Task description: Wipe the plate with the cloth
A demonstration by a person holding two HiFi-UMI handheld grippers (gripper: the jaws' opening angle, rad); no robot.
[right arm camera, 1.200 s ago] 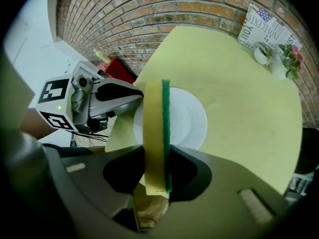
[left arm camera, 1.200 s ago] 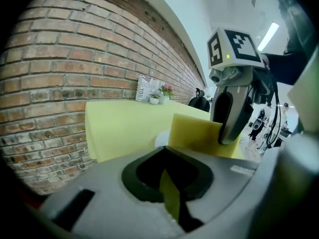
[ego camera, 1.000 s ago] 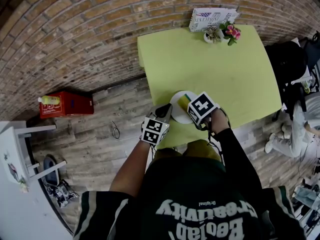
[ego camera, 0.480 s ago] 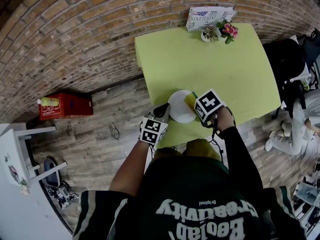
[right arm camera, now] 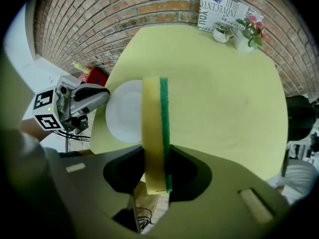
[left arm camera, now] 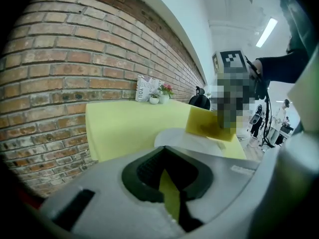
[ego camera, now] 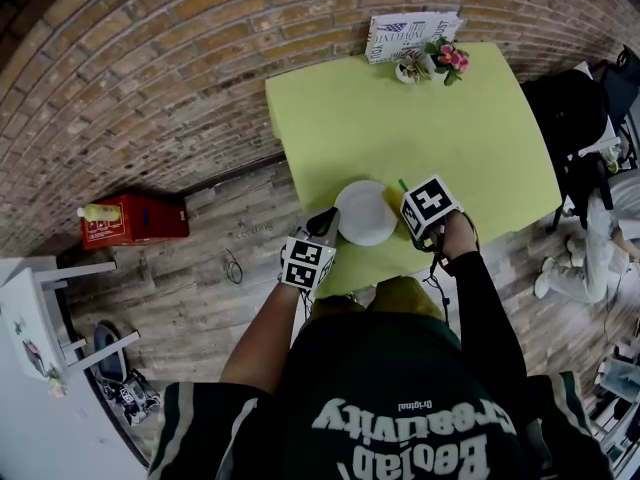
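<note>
A white plate [ego camera: 366,213] lies near the front edge of the yellow-green table [ego camera: 450,128]. The cloth is a yellow sponge with a green scouring side [right arm camera: 152,133]. My right gripper [ego camera: 406,192] is shut on it. It holds the sponge [left arm camera: 207,123] on edge, lifted just right of the plate [right arm camera: 124,111]. My left gripper [ego camera: 333,218] rests at the plate's near-left rim, its tip [right arm camera: 103,94] touching the edge. Its jaws stand closed to a thin slit showing only table colour. From the left gripper [left arm camera: 169,183] the plate [left arm camera: 194,141] lies straight ahead.
A printed sign card [ego camera: 410,36] and two small flower pots [ego camera: 440,60] stand at the table's far edge by the brick wall. A red box [ego camera: 130,218] lies on the floor at left. White furniture [ego camera: 40,308] stands lower left. A black chair [ego camera: 580,118] and a seated person [ego camera: 590,258] are at right.
My right gripper has carried the sponge rightward off the plate's right half, leaving the whole plate uncovered. The left gripper and the plate have stayed put.
</note>
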